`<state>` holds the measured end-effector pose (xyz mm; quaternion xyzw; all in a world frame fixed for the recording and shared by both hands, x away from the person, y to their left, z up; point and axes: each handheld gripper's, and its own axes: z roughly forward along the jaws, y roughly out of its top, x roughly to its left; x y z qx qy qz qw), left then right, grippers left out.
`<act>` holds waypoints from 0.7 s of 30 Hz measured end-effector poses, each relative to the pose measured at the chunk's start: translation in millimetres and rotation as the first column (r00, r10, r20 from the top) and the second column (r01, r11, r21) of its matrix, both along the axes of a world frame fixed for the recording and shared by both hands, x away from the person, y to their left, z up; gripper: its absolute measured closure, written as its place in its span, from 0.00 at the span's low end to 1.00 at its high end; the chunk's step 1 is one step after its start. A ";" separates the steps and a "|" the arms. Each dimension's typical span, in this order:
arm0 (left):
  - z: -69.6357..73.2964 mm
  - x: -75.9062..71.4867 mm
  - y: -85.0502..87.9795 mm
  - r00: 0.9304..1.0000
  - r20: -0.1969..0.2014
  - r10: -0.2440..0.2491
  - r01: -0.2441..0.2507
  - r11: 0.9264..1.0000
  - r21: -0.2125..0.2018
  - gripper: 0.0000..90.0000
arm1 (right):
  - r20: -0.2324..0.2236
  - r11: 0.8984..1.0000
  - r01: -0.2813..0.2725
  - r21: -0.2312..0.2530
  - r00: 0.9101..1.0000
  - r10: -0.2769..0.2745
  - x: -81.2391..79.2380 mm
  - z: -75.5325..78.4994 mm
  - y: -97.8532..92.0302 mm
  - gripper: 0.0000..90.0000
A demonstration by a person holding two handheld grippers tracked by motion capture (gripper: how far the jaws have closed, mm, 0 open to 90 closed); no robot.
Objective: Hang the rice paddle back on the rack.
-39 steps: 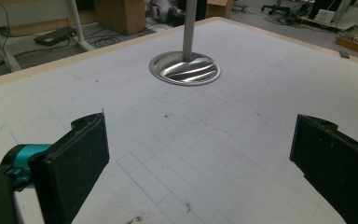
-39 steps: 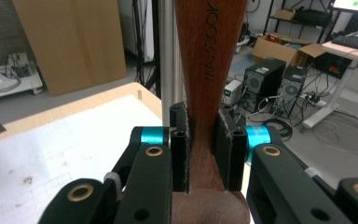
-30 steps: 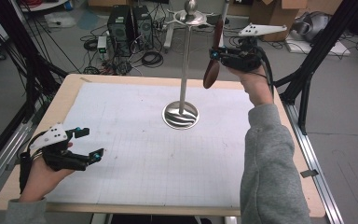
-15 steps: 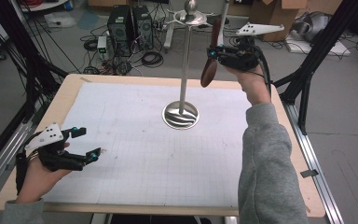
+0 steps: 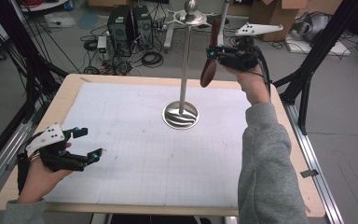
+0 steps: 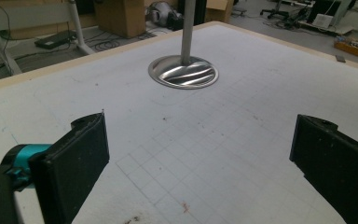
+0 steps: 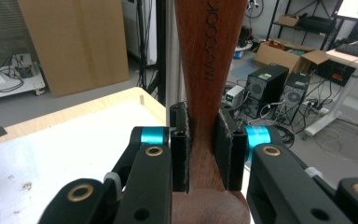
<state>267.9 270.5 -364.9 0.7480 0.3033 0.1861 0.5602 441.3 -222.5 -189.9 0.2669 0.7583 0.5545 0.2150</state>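
Across the white gridded table (image 5: 135,140), the right gripper (image 5: 216,53) is clamping a brown wooden spoon (image 5: 209,70) upright, just right of the tall steel hook stand (image 5: 185,60), while the left gripper (image 5: 86,143) is resting wide open, well apart.

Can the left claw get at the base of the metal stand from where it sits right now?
Probably yes. The left claw is open and holds nothing, and bare mat lies between it and the stand base. The right claw grips the wooden utensil higher up, beside the pole.
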 end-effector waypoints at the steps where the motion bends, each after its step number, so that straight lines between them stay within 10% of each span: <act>1: 0.2 -0.4 -0.6 1.000 0.001 0.002 -0.002 1.000 -0.005 0.06 | -0.001 1.000 0.000 -0.003 1.000 0.000 0.4 -0.4 0.4 0.86; 21: -1.8 -2.4 4.2 1.000 0.001 0.016 -0.016 1.000 0.004 0.06 | -0.001 1.000 -0.012 0.004 1.000 0.012 4.9 -1.7 5.6 0.86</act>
